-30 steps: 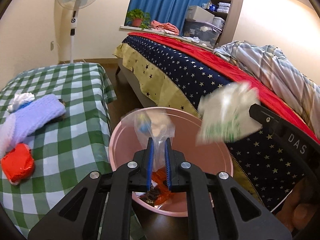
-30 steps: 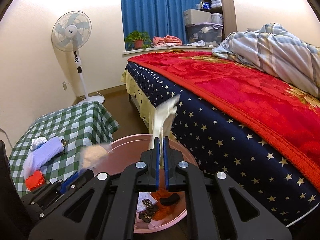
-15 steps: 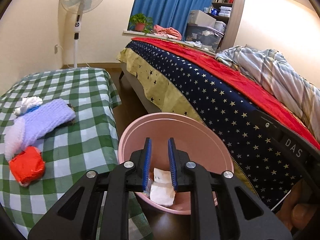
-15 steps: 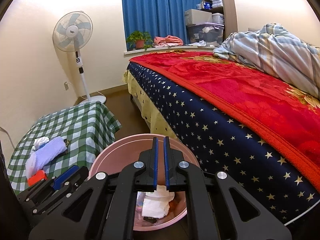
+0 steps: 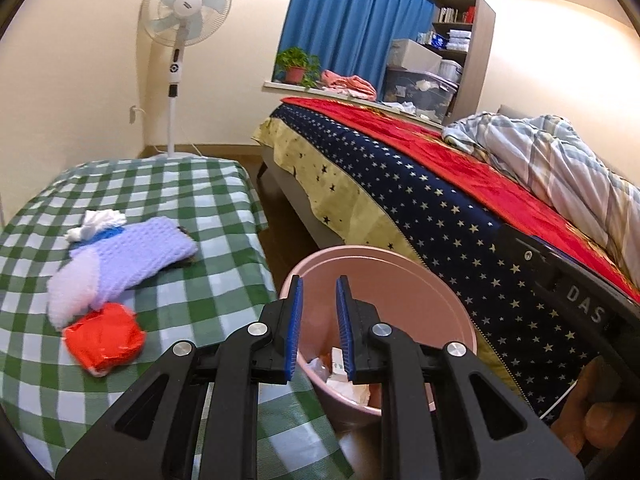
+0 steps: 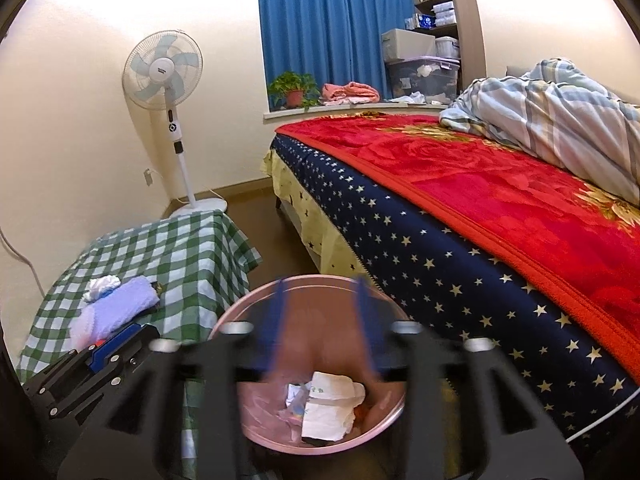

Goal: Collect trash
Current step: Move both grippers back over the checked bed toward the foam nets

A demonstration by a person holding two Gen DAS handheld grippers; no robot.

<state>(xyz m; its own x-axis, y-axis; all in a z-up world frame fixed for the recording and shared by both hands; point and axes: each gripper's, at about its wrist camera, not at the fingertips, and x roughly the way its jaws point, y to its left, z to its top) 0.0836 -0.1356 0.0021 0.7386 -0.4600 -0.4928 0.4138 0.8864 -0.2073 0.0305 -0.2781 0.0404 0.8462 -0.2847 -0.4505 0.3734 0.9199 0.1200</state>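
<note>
Wrappers lie in pink bin (image 6: 256, 312) below both grippers. Left gripper (image 5: 319, 320) parted, empty; right gripper (image 6: 322, 328) opening, empty. Red wrapper (image 5: 105, 338) left of it remains.

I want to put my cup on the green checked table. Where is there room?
The checked table is bare at its far end near the fan, and along its near edge. The left side is crowded: purple knit cloth, white tissue, red wrapper.
</note>
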